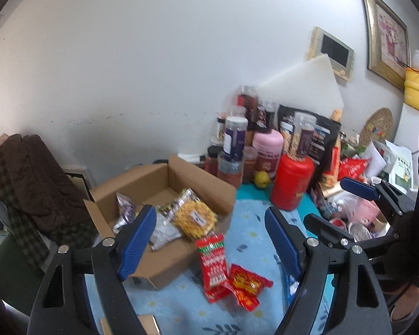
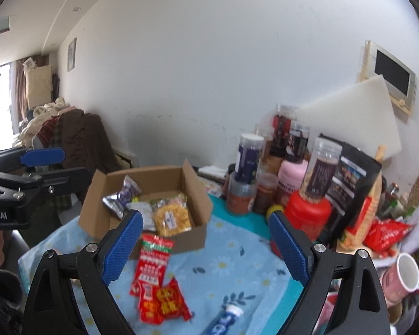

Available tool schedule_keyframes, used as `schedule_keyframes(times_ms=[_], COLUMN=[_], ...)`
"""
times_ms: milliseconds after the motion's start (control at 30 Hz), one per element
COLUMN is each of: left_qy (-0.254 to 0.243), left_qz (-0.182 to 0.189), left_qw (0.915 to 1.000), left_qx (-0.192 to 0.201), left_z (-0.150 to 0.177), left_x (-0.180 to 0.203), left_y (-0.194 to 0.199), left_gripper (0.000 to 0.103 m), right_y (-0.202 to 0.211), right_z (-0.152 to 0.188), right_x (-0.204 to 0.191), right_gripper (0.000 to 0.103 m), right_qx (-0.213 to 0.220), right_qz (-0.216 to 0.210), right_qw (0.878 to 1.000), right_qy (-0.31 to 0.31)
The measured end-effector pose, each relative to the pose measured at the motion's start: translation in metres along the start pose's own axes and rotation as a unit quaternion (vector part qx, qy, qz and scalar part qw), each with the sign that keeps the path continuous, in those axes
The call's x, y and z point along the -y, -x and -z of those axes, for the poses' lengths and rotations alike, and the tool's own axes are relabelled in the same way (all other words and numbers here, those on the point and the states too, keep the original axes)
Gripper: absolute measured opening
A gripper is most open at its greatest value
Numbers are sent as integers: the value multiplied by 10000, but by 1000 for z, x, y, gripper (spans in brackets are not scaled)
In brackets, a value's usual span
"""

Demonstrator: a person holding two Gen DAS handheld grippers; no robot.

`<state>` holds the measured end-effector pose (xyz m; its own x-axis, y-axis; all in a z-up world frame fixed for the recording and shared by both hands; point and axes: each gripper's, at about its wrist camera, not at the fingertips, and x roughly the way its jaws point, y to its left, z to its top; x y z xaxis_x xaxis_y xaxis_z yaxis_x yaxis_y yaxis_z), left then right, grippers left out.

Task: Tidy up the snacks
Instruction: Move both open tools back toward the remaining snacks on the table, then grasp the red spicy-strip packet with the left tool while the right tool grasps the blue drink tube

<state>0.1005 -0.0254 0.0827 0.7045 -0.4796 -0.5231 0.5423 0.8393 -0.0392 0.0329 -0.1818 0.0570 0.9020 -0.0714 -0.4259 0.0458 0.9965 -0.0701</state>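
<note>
Cardboard box (image 2: 142,195) sits open on the blue floral tablecloth (image 2: 237,262), already holding a yellow snack bag (image 2: 170,217), a silver-purple packet (image 2: 123,195) and a whitish pack I can't read. Jar cluster (image 2: 279,173) stands just right of the box: red canister (image 2: 307,215), pink bottle (image 2: 290,173), clear tubs, black pouch (image 2: 349,184); a lemon-like fruit (image 1: 262,179) sits at its foot. Clothes heap (image 1: 33,184) lies left of the table, well apart.

Step in hand, by my read: mid-sorting, some snacks boxed, some still out. Long red packet (image 2: 152,268) lies on the cloth touching the box front; smaller red-yellow packet (image 2: 173,301) overlaps its near end; blue-white tube (image 2: 223,318) near the front edge.

Right gripper (image 2: 204,251) hangs above those packets, jaws wide, nothing in them. Left gripper (image 1: 209,240) likewise spread wide and empty, over the box's front corner.

Next move likely: lower onto a red packet, pinch, lift over the box wall. Snags: packets overlap, so one may drag the other; flat foil is hard to pinch off cloth; pink cup (image 2: 402,276) and clutter crowd the right.
</note>
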Motion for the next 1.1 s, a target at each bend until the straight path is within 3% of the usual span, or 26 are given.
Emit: schedule_keyframes(times_ms=[233,533,833,1100], left_qy=[111,263,43,86], left_qz=[404,632,829,978], left_qw=[9981,9938,9892,9848], left_qx=[-461,-875,-1206,-1432], left_z=[37,72,94,110], left_x=[12,19,23,23], left_y=[-16,-25,-31,-43], left_gripper=[80,80,80,80], right_y=[16,25,17,0], right_z=[39,79,110,131], right_x=[-3,-2,-2,-8], right_gripper=[93,93,92,82], right_qx=[-241,-627,-1066,-1417], right_qz=[148,217,2,-42], right_qw=[9996,9974,9921,9868], right_qy=[-89,-296,-664,-778])
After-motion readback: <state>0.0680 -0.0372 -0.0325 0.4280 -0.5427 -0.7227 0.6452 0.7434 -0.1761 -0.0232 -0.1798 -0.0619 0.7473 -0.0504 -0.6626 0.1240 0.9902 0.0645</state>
